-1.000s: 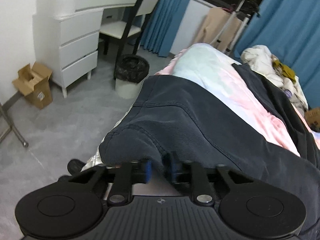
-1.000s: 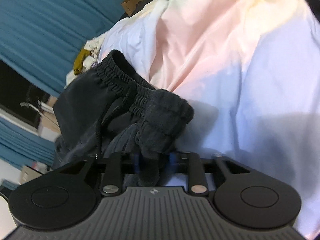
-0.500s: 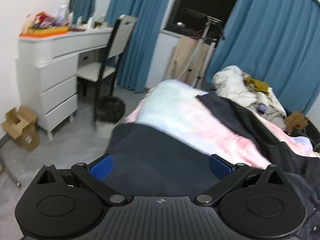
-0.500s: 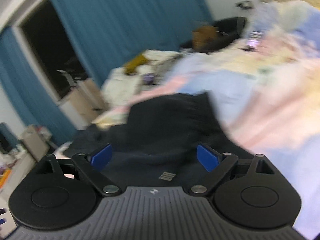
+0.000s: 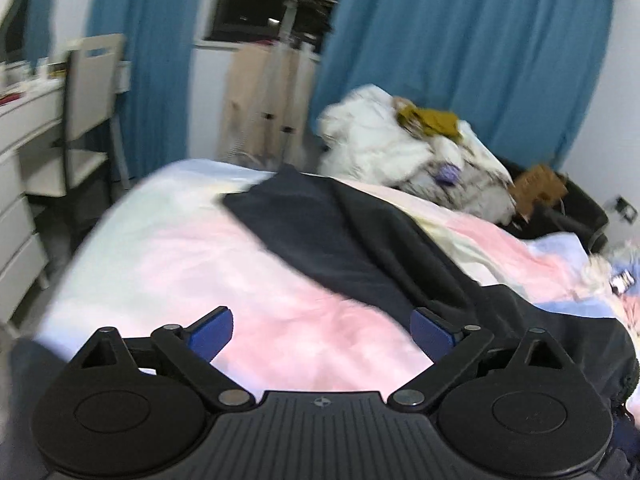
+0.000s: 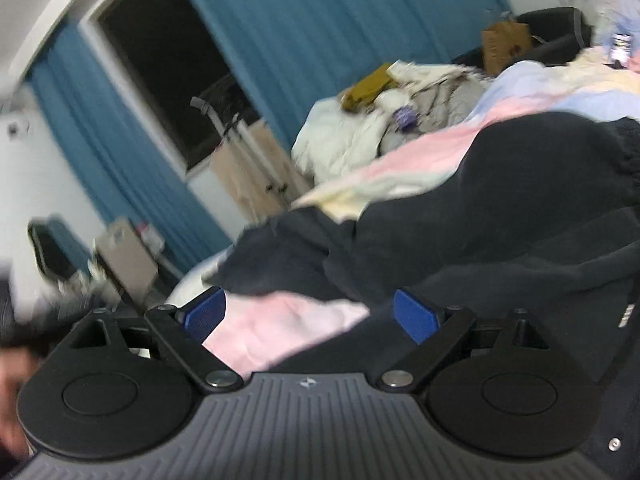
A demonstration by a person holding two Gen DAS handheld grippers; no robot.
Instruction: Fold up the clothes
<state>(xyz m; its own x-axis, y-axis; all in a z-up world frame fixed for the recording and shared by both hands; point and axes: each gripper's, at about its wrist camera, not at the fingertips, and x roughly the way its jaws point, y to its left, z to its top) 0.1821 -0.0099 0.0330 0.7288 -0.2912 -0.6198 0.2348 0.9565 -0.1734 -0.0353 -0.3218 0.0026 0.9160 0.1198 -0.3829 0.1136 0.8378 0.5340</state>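
Lying rumpled across the pastel bedspread [image 5: 168,248], dark trousers [image 5: 344,240]; both grippers' fingers spread apart, holding nothing.

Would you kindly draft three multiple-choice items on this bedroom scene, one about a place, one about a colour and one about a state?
1. Where does the dark garment lie?
A. on the pastel bedspread
B. on the chair
C. on the floor

2. What colour are the curtains?
A. red
B. blue
C. white

3. How do the left gripper and the right gripper stand?
A. both shut on cloth
B. left open, right shut
C. both open, holding nothing

Answers:
1 A, it stretches across the pink and white bedspread.
2 B, blue folds flank the dark window.
3 C, in each wrist view the blue pads stand wide apart with nothing between them.
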